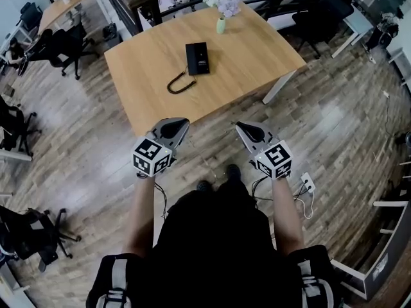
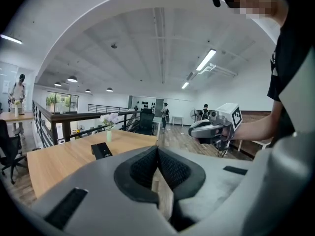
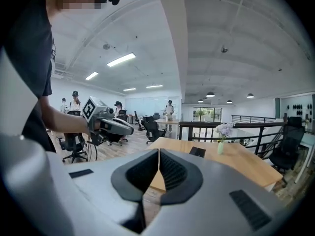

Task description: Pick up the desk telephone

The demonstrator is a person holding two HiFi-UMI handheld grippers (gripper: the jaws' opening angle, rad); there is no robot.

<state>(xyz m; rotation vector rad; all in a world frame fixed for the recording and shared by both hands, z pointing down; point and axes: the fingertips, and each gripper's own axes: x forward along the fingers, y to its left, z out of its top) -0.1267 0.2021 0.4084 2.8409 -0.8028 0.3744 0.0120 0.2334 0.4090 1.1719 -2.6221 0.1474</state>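
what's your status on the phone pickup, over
Left gripper and right gripper both shut, empty, held short of the table. Desk telephone lies mid-table, untouched, coiled cord on its near side. Path clear; flower vase stands apart at the far edge.

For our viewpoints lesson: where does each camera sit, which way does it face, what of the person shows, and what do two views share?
Head view: on the head, looking down at table and desk telephone; shows torso, arms, left claw, right claw.
Left gripper view: on left claw, facing table; shows right forearm.
Right gripper view: on right claw, facing table; shows left forearm.
Shared: all show the desk telephone.
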